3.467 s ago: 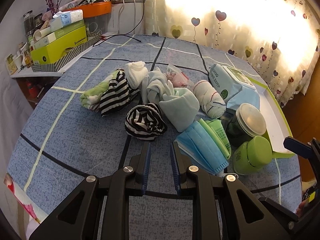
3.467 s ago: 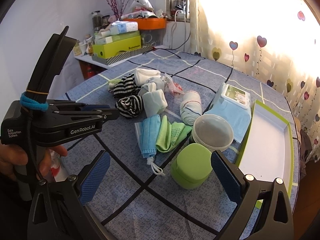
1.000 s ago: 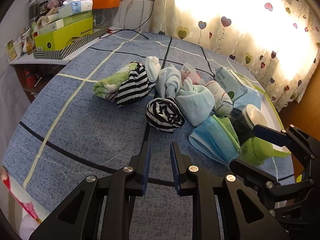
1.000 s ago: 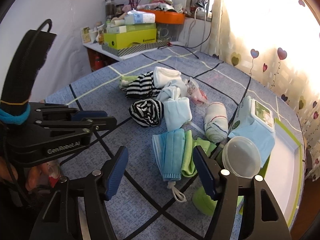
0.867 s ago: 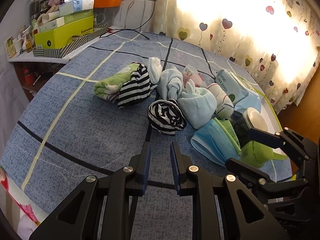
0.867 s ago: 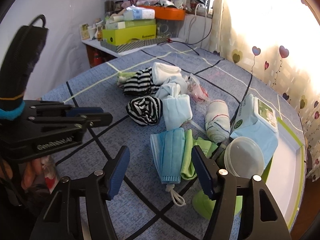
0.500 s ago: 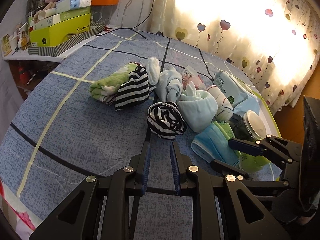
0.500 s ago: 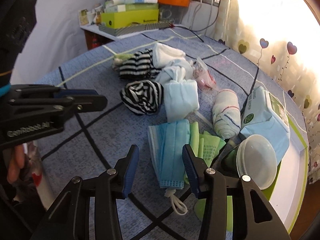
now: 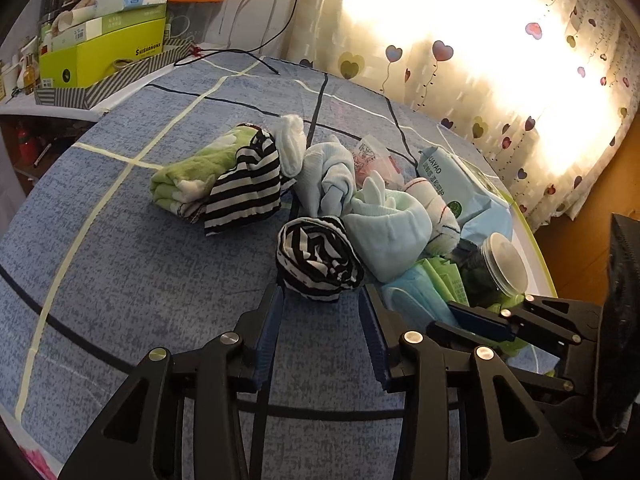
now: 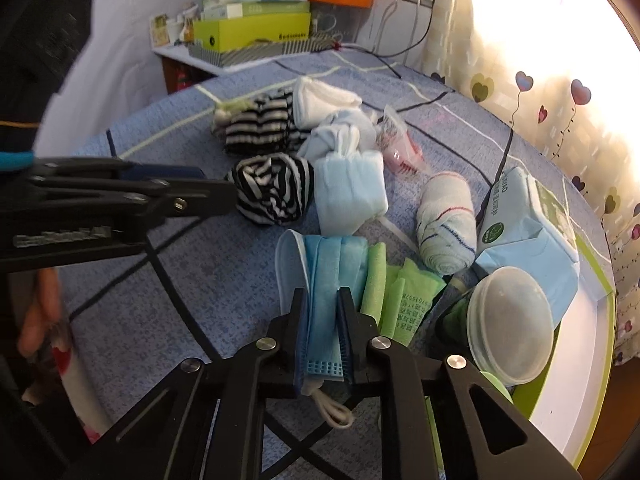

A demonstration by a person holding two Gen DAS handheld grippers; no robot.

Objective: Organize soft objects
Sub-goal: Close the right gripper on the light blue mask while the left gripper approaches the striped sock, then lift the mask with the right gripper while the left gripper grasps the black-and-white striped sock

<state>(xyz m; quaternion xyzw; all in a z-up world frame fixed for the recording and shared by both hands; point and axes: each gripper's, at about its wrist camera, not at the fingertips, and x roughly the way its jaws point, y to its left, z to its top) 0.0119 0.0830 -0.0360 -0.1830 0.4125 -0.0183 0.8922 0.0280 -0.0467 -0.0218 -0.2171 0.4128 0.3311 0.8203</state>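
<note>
Between the right gripper's point(image 10: 323, 312) closed jaws: blue face mask point(image 10: 328, 268), clamped at its near end, lying on the blue checked tablecloth point(image 10: 224, 264); ear loop point(image 10: 332, 410) trailing below the pads. Just right of mask: green packet point(image 10: 400, 296), then lidded jar point(image 10: 508, 328). Beyond mask: pale blue folded cloth point(image 10: 352, 192) and striped sock ball point(image 9: 318, 258). Ahead of the left gripper point(image 9: 322, 300), jaws opening, nothing between pads: that sock ball, just past the tips.
</note>
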